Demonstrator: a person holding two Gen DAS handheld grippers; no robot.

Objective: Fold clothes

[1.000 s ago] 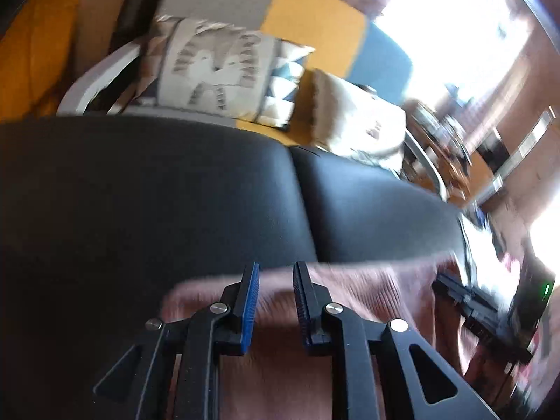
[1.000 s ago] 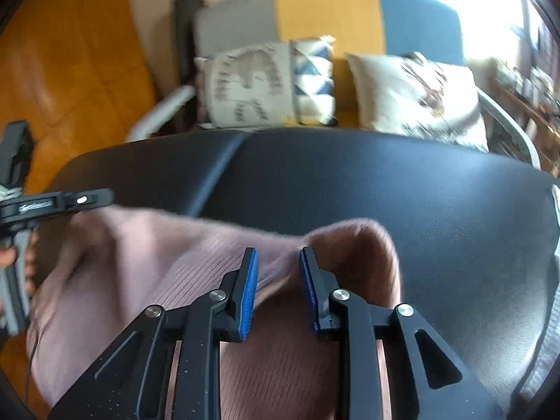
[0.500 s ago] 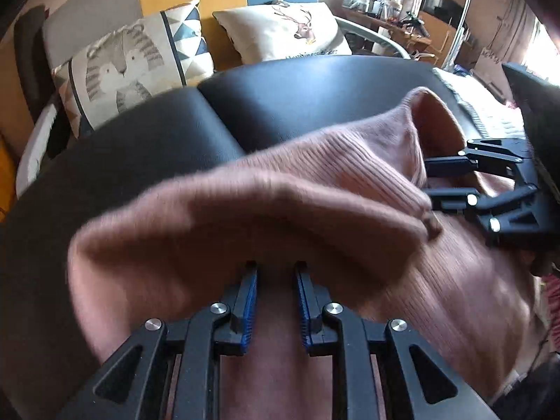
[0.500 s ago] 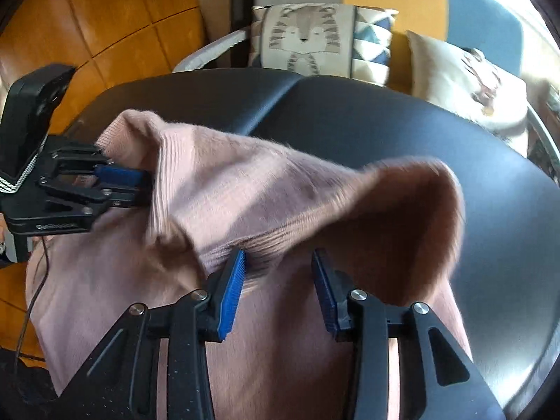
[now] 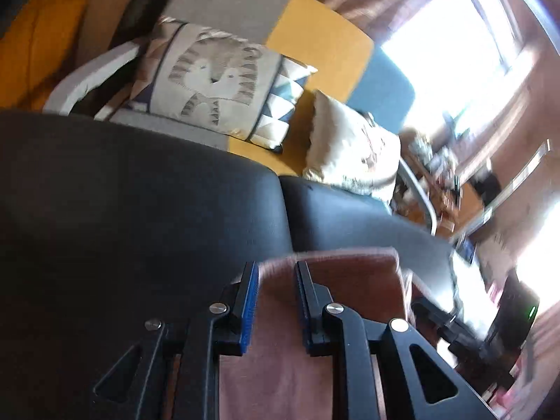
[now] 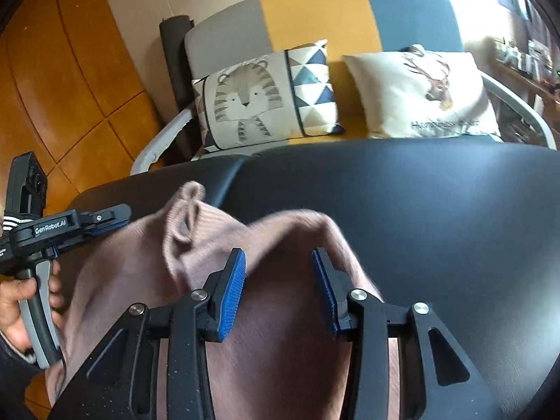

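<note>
A pink ribbed knit garment (image 6: 280,315) lies bunched on a black padded table (image 6: 420,189). In the right wrist view my right gripper (image 6: 278,273) is open, its blue pads wide apart over the garment's raised far edge. My left gripper (image 6: 101,220) shows at the left, held by a hand, at the garment's left edge. In the left wrist view, which is blurred, my left gripper (image 5: 276,273) has its jaws close together with the garment (image 5: 336,280) between and under them; the right gripper (image 5: 441,315) shows at the right.
Behind the table stands a grey, yellow and blue sofa (image 6: 315,10) with a tiger cushion (image 6: 252,101) and a deer cushion (image 6: 423,91). Orange wood panels (image 6: 63,70) are at the left. A bright window (image 5: 448,45) and cluttered shelves are at the right.
My right gripper has opened wider and let the garment's folded edge drop onto the table. My left gripper has swung back to the left edge, and the fabric sits lower and flatter.
</note>
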